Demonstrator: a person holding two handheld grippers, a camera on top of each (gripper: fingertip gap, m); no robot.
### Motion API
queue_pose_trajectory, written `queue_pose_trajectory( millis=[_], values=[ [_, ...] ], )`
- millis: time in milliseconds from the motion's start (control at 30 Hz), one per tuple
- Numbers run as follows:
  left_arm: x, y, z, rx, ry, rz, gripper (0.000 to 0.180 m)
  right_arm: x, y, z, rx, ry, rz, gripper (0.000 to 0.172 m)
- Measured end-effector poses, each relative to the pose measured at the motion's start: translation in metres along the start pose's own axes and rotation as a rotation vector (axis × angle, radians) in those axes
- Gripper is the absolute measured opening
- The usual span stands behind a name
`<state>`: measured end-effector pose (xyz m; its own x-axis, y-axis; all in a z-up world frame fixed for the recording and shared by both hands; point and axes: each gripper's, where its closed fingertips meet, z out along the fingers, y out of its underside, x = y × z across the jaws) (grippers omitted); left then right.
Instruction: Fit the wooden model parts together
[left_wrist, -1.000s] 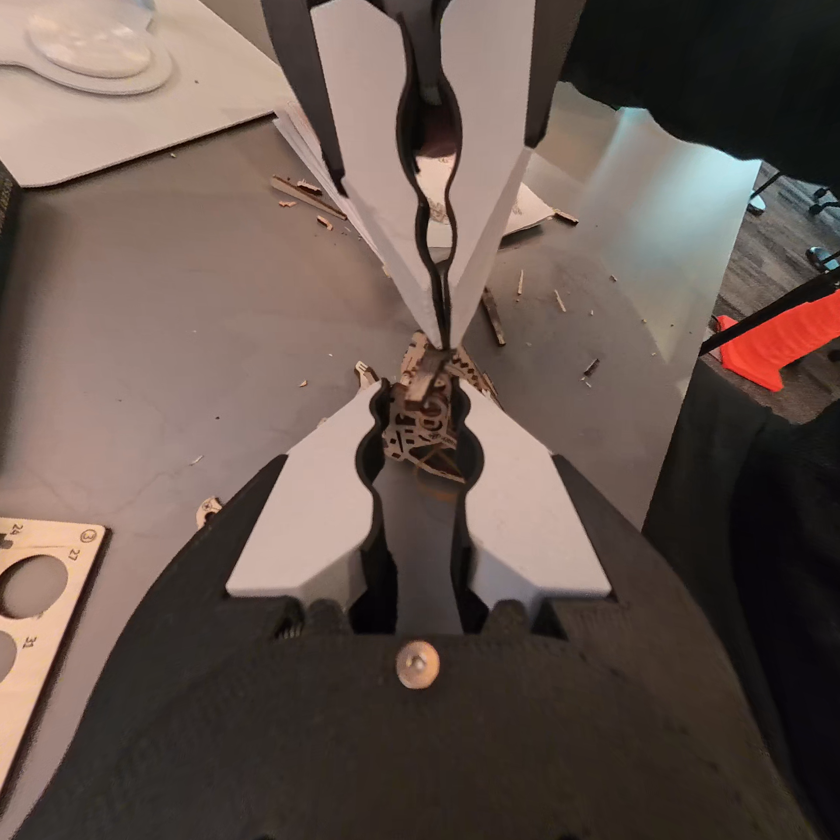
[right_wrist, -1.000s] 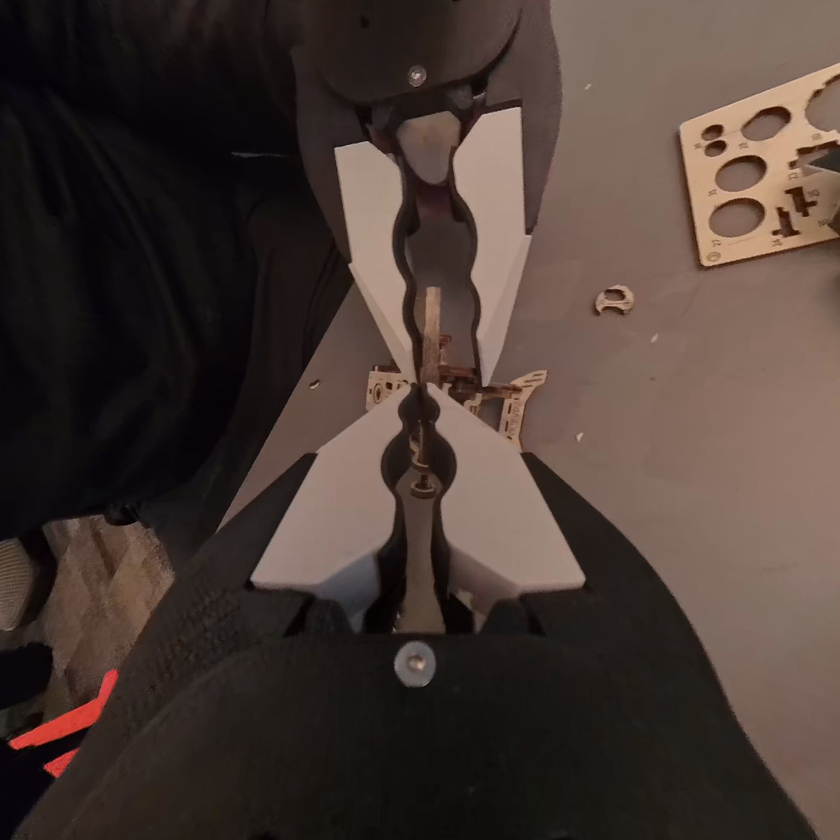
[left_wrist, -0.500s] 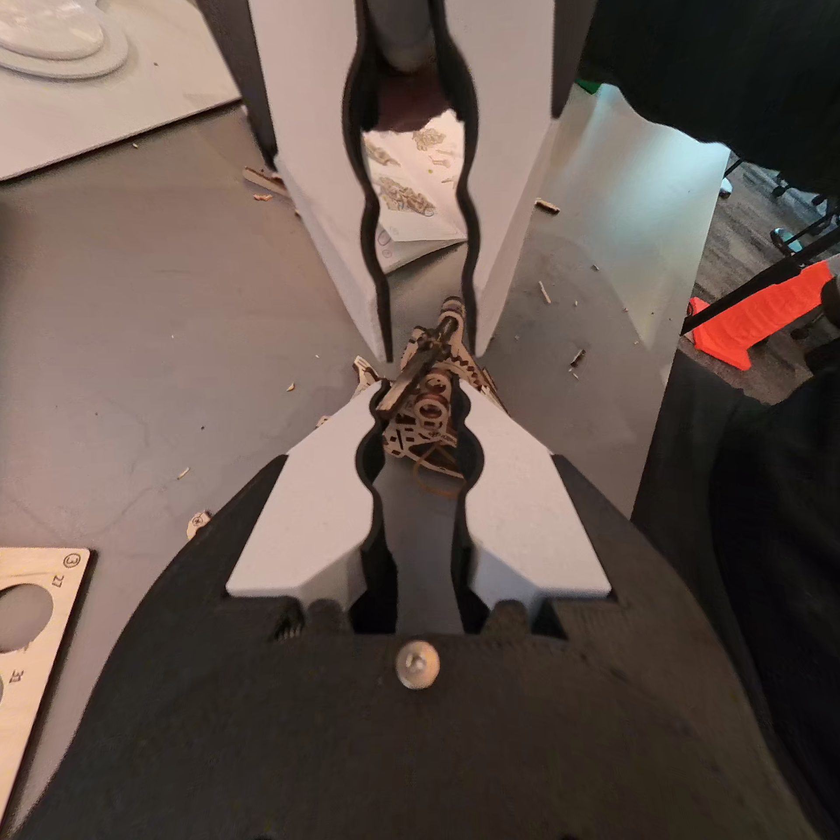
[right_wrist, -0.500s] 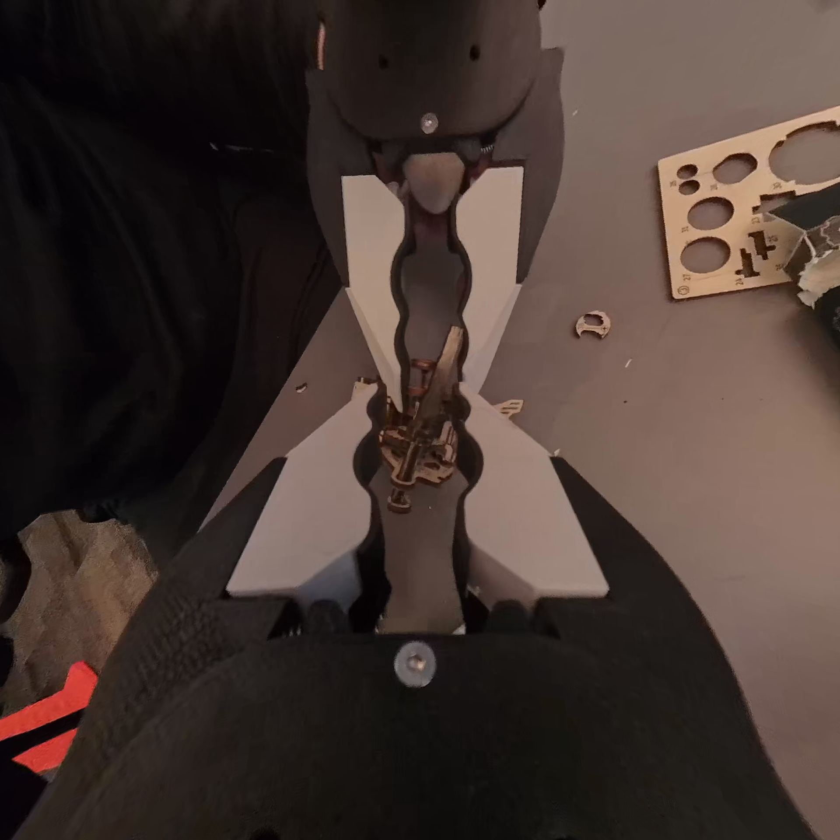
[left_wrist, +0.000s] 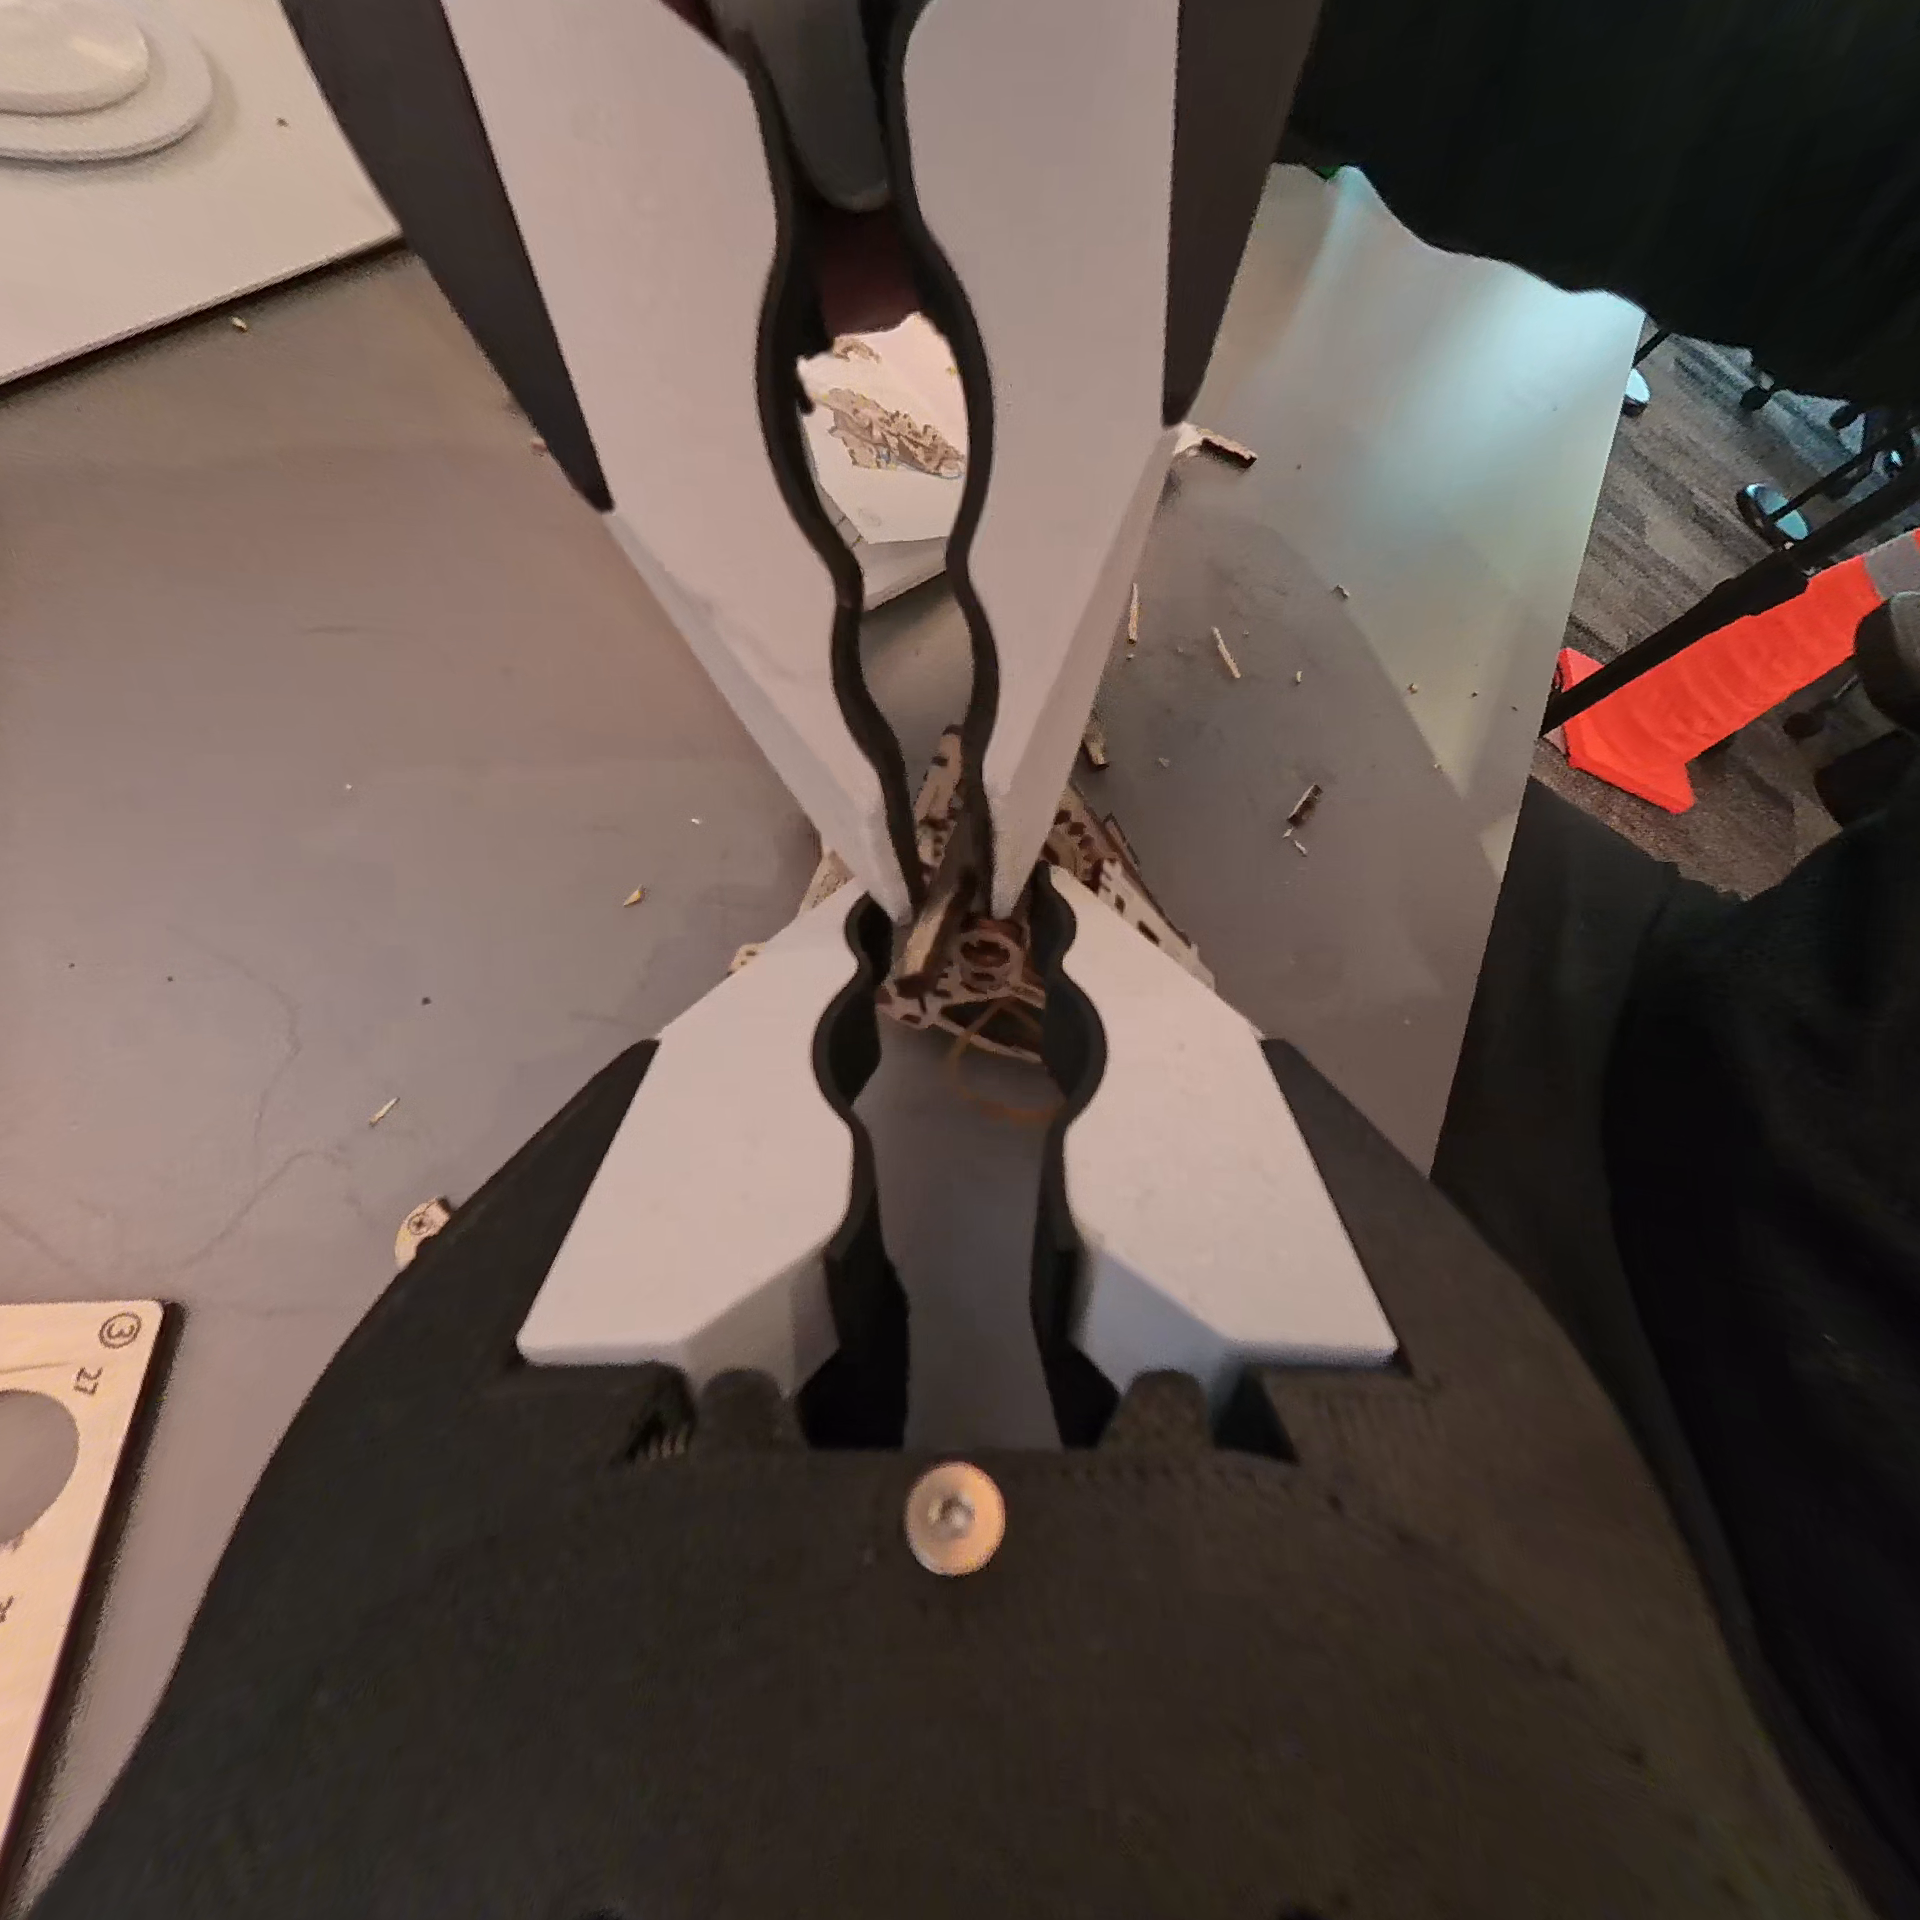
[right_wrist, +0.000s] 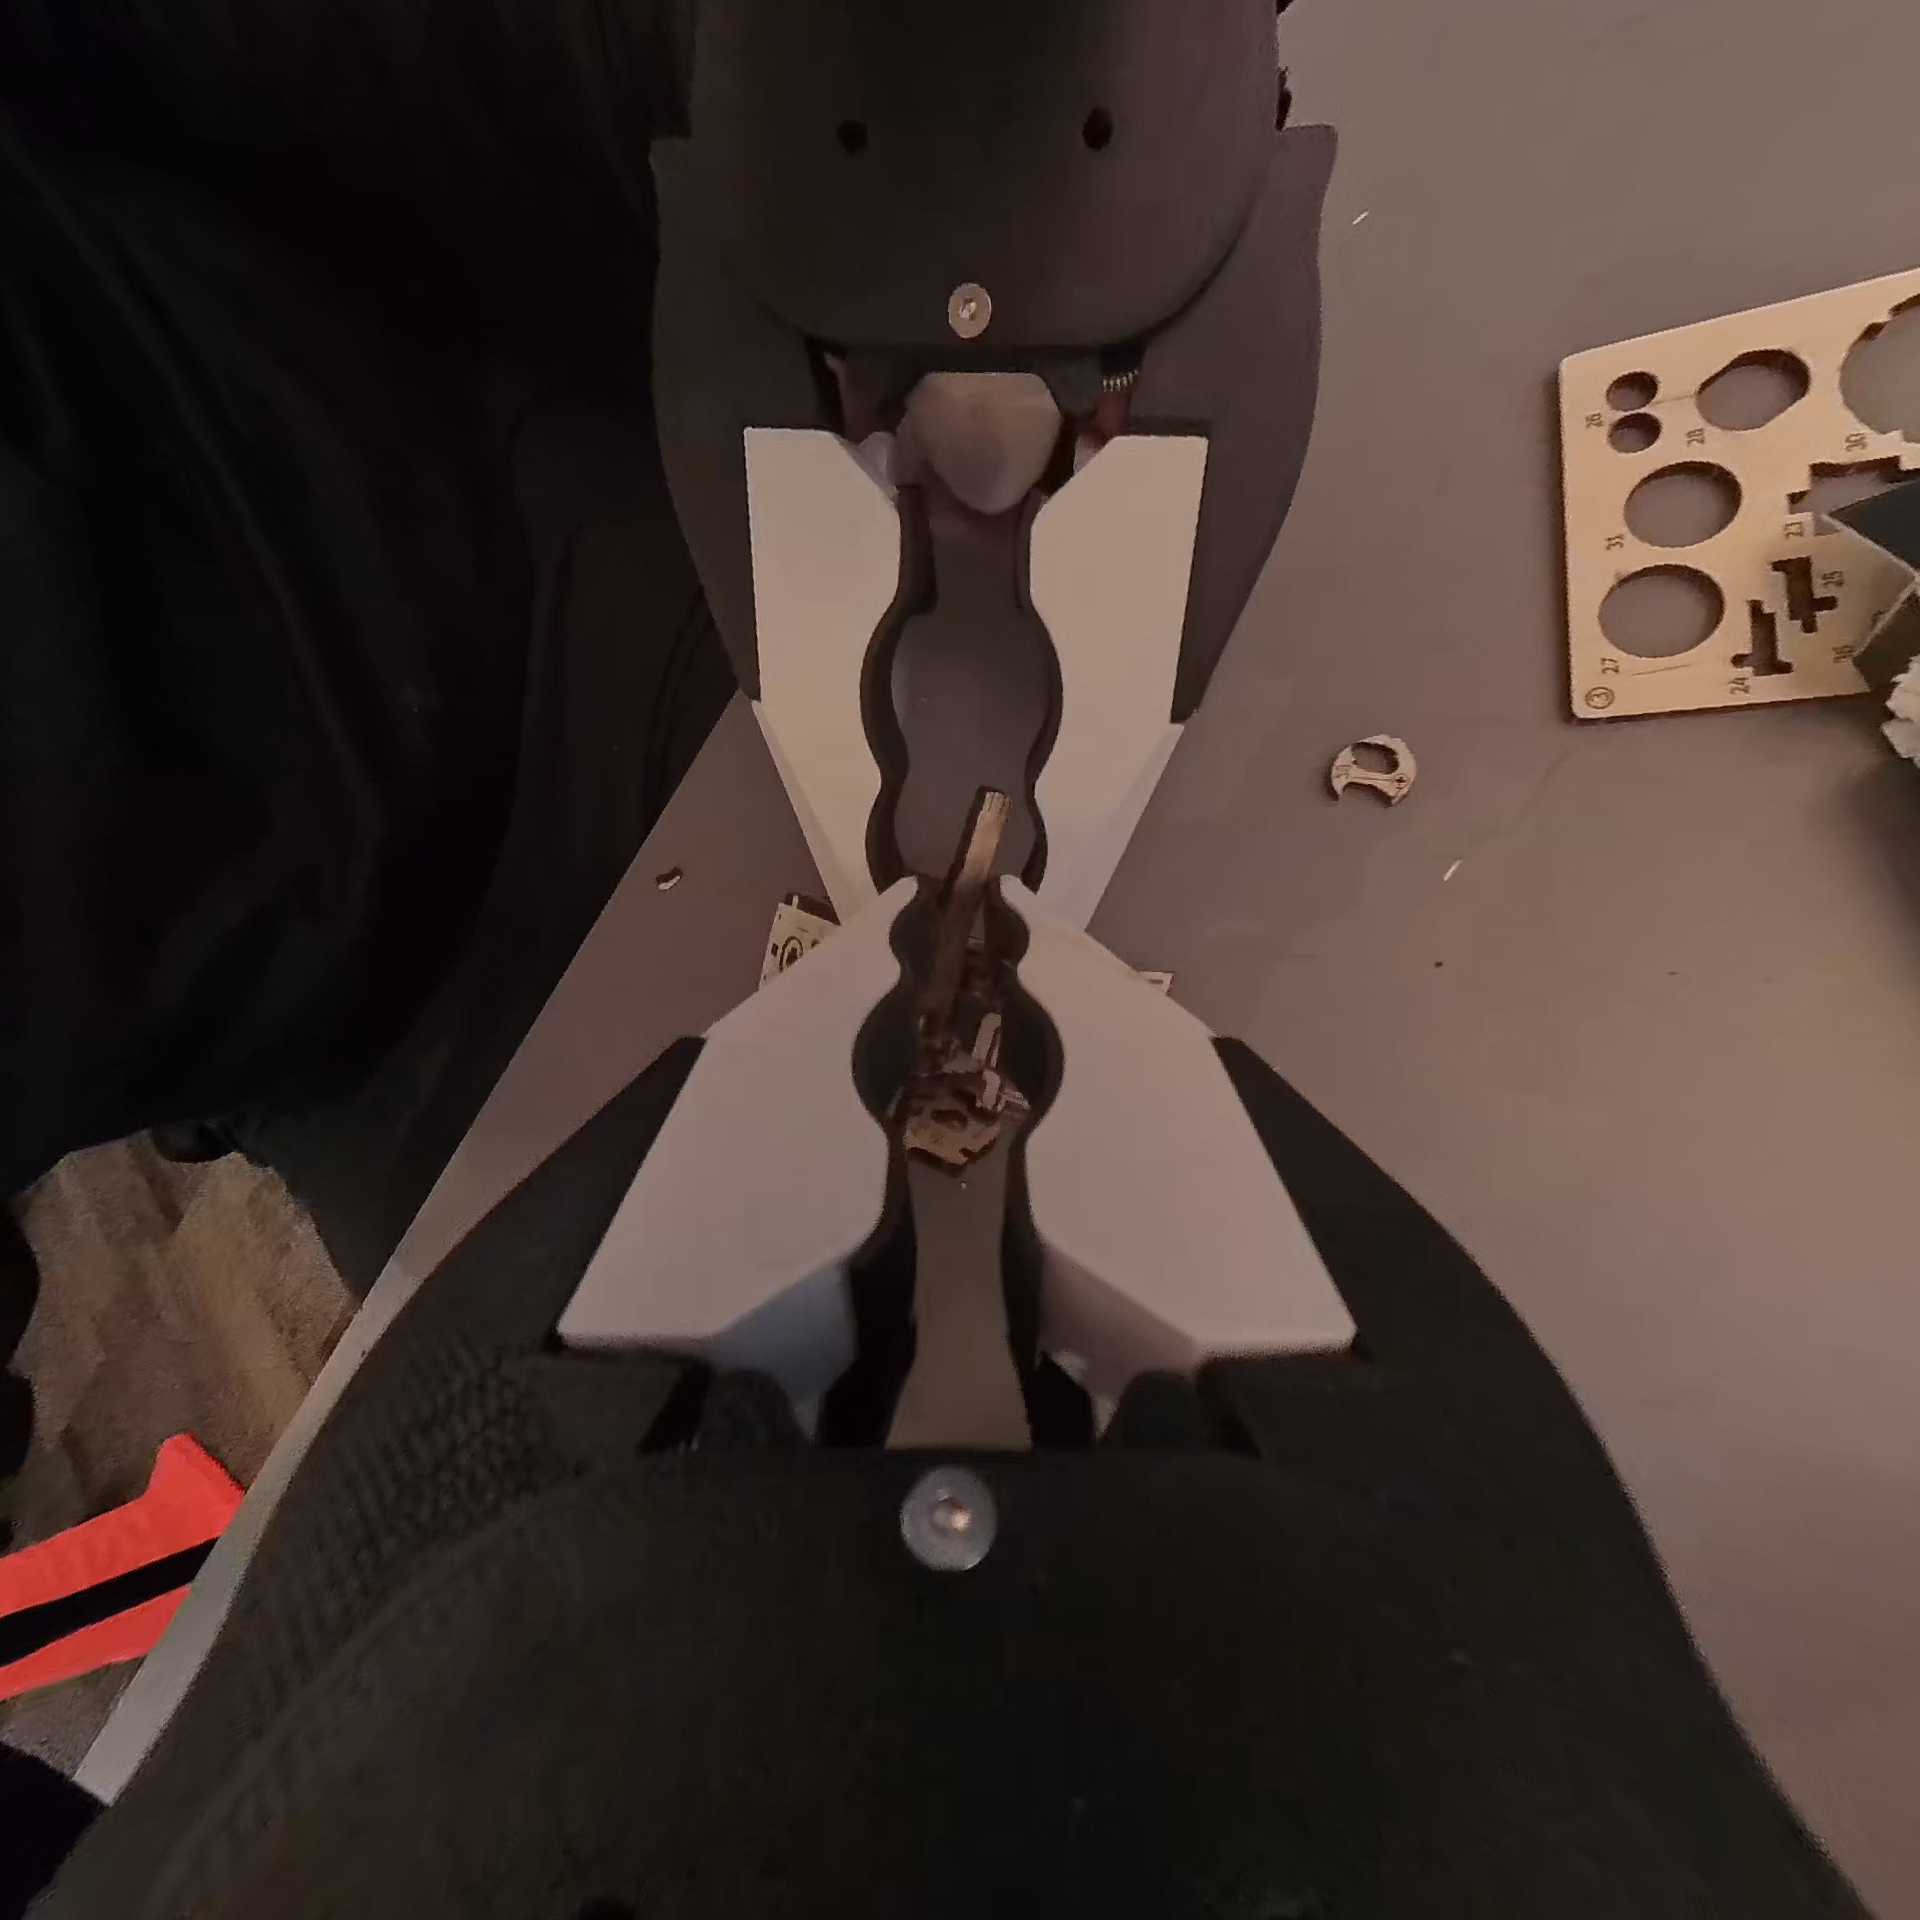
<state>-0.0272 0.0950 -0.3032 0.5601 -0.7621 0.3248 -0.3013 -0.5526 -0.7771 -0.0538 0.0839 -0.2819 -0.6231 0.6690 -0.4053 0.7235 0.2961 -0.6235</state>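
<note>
Wooden model (left_wrist: 966, 966), a small laser-cut assembly, sits between the left tongs (left_wrist: 961, 914), whose tips are set apart at its width and appear to press its sides just above the grey tabletop (left_wrist: 312, 727). Opposite, tip to tip, the right tongs (right_wrist: 961, 894) are nearly closed, pinching a thin flat wooden strip (right_wrist: 982, 842). The strip's long axis runs away from the right tongs toward the left ones, slightly tilted, its far end poking past the tips. My judgement is that the coming move turns on lining this strip up with the model directly ahead, so the right side does the inserting while the left braces. A punched-out parts sheet (right_wrist: 1745, 530) lies well apart; it carries small printed numbers. No brand is visible.
</note>
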Motion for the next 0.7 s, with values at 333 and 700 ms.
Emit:
queue_pose_trajectory(
  millis=[333, 700],
  values=[
    [0.006, 0.001, 0.006, -0.017, 0.02, 0.019, 0.024, -0.012, 0.003, 0.001, -0.072, -0.048, -0.062, 0.003],
    [0.014, 0.004, 0.015, -0.052, 0.066, 0.069, 0.024, -0.019, 0.011, 0.009, -0.108, -0.169, -0.013, 0.004]
  ],
)
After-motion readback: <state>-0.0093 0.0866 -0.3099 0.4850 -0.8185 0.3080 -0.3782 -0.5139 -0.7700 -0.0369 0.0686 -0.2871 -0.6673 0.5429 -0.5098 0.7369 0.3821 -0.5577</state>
